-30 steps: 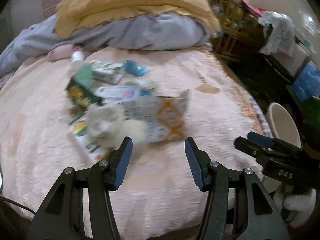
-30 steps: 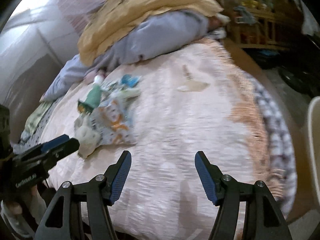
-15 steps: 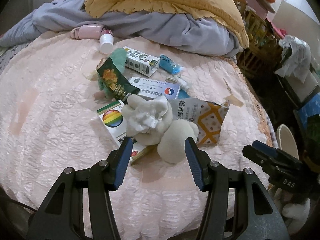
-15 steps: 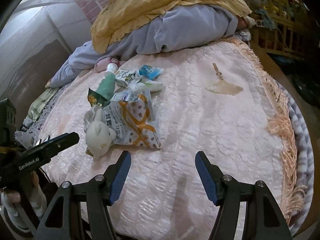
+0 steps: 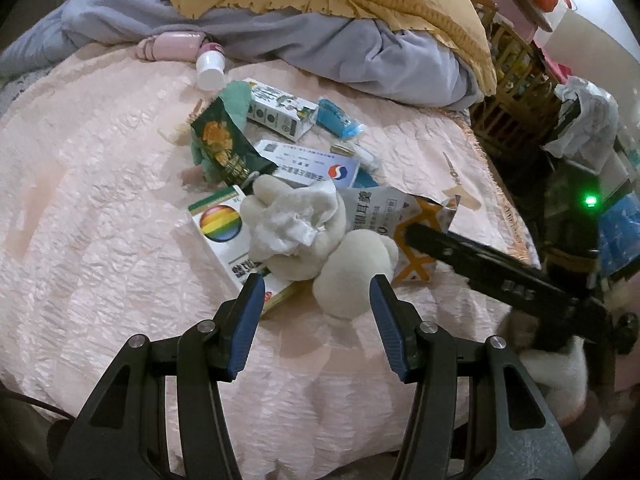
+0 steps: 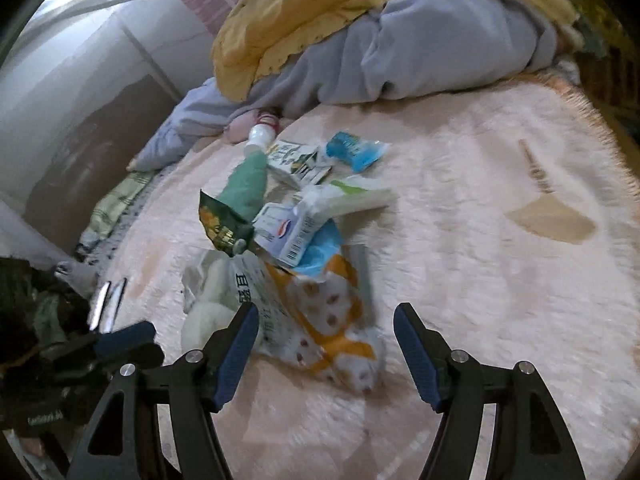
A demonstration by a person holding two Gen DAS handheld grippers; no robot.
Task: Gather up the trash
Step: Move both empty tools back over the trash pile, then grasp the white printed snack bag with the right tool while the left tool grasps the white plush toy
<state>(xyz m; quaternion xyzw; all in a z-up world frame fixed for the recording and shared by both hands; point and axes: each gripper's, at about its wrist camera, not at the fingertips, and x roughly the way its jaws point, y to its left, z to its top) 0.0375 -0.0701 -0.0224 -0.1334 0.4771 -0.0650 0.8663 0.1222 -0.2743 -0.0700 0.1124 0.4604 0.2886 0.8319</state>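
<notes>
On the bed [image 5: 100, 208] the trash pile [image 5: 288, 184] lies half-buried under a cream cloth [image 5: 304, 232], right view blurred, while left gripper [image 5: 316, 300] and right gripper [image 6: 324, 332] hover, jaws spread, empty.

Pretty dim indoor light in both views, with the brightest patch at about 10 o'clock in the right wrist view where pale daylight washes over a wall [image 6: 80, 52]. That view is smeared with motion blur, especially the pink bedspread [image 6: 500, 280], while the left wrist view is much sharper. Heavy fisheye bending and black corners all around, plus a tiny green LED [image 5: 589, 200] glowing at 3 o'clock in the left one.
</notes>
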